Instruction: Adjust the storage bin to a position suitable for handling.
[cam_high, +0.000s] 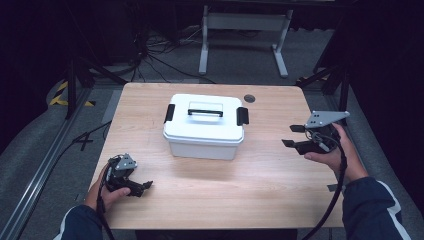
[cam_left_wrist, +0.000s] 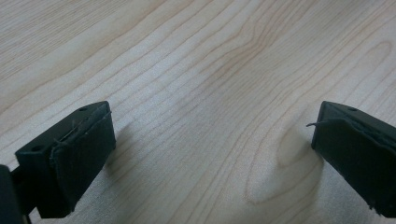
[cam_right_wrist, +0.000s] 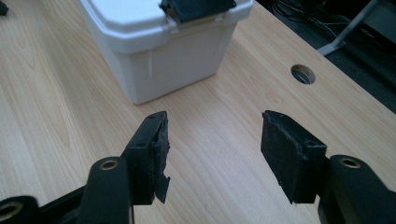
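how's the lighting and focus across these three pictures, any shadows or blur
High view: the table is evenly lit, the room behind is dark, and the white box casts a soft shadow. Left gripper view: sharp wood grain, with shadows beside the fingers. Right gripper view: the near fingers look slightly soft.

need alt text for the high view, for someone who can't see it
A white plastic lidded box with black latches and handle sits on a light wooden table. A person holds an open left hand-held gripper and right hand-held gripper at either side.
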